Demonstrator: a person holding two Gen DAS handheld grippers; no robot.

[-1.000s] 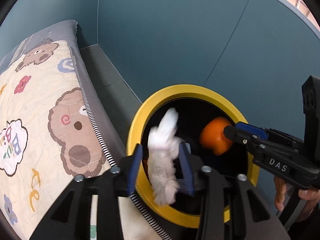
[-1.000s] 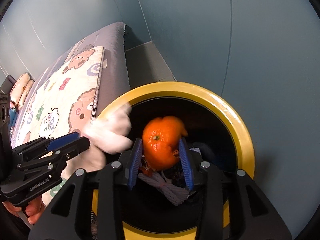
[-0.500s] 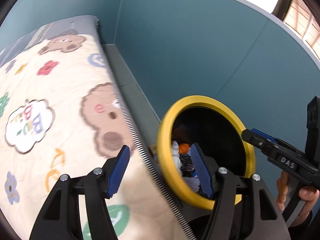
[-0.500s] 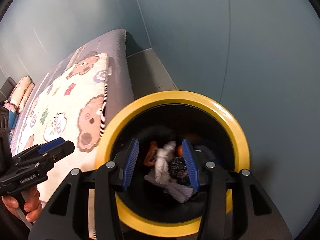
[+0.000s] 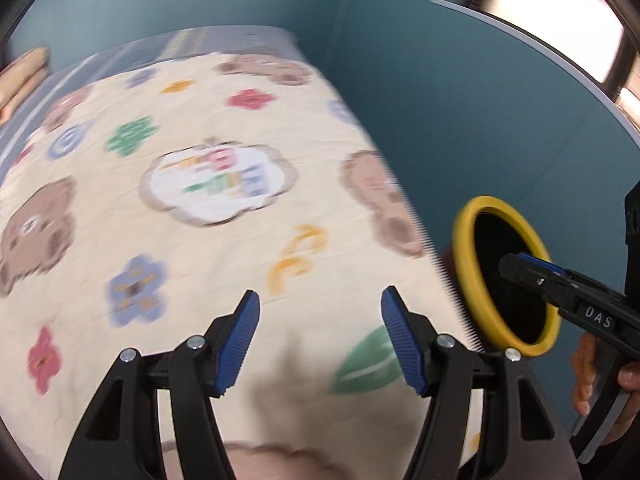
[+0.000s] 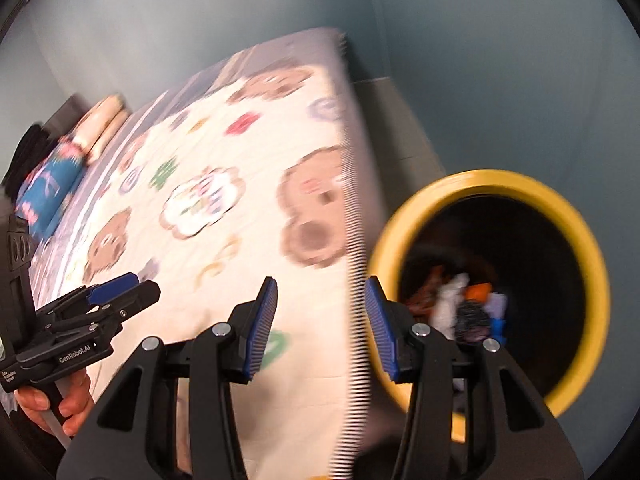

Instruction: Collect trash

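Both your left gripper [image 5: 320, 334] and right gripper [image 6: 320, 330] gape empty; trash [image 6: 460, 304] lies in the yellow bin [image 6: 592, 256] lower right, and no more shows on the quilt [image 5: 208, 240].

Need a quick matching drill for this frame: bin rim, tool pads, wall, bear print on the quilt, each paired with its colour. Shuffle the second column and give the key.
Things:
1. bin rim
2. pads of the left tool
3. wall
4. bear print on the quilt

Colours:
A. brown
B. teal
C. yellow
D. blue

Pairs: 1-C, 2-D, 3-B, 4-A
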